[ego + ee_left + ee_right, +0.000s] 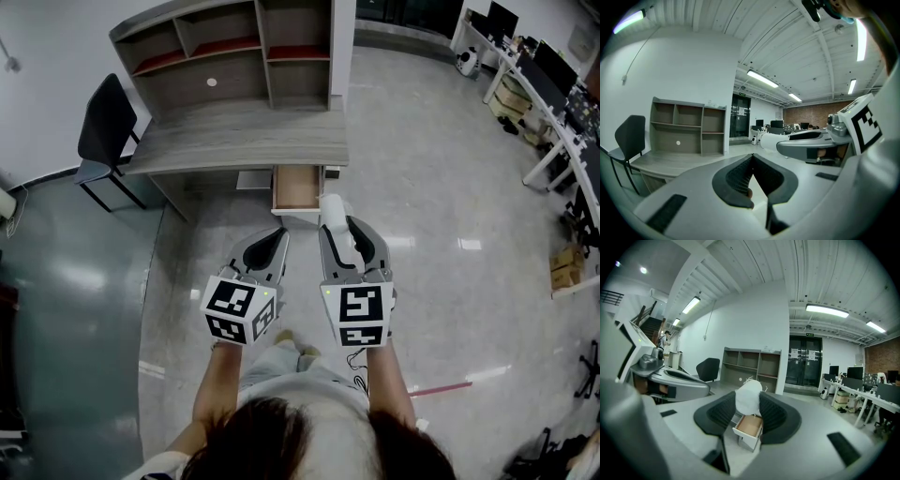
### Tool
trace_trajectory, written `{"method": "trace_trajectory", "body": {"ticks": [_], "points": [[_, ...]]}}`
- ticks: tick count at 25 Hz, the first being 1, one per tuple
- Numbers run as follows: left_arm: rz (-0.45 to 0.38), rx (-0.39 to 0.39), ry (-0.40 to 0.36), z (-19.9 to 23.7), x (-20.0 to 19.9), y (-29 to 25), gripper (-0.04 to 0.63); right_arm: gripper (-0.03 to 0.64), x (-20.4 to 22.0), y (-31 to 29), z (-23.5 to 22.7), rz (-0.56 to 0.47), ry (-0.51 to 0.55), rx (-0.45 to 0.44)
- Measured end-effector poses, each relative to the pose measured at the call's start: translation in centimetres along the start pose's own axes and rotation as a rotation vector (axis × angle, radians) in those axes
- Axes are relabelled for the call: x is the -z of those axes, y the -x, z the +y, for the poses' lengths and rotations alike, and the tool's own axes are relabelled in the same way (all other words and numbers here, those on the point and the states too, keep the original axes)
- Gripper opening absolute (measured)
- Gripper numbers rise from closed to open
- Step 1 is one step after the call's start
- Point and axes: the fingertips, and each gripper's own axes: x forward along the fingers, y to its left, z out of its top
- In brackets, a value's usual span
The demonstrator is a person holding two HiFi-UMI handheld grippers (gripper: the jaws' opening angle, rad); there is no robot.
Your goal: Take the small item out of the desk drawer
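the item (pixel 749 397) is out of the drawer (pixel 297 187) and up in the air, pinched between the jaws of the right gripper (pixel 342 234), well clear of the desk (pixel 234 141). from the right gripper view the drawer stands pulled open below it and looks bare inside

it is a white, rounded lump with a slightly crumpled skin and a few thin wisps sticking out at the top, so i'd take it for something soft and very light, like a wad or a small tied bag. the jaws sit wide on its lower half, one pad on each flank, and the top bulges out above them. that seems the right place to hold it: across the fat middle, where it can give a little without slipping. a hard squeeze would probably just crush it, and a grip up at the wisps would likely let it slide free

the left gripper (pixel 275 236) hangs alongside with its jaws pressed together on nothing
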Motion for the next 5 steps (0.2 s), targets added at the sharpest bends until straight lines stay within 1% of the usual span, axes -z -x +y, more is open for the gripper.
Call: {"method": "trace_trajectory", "body": {"ticks": [5], "points": [[-0.003, 0.010, 0.004, 1.8, -0.1, -0.4, 0.015, 0.170, -0.4, -1.6, 0.8, 0.004, 0.004, 0.008]]}}
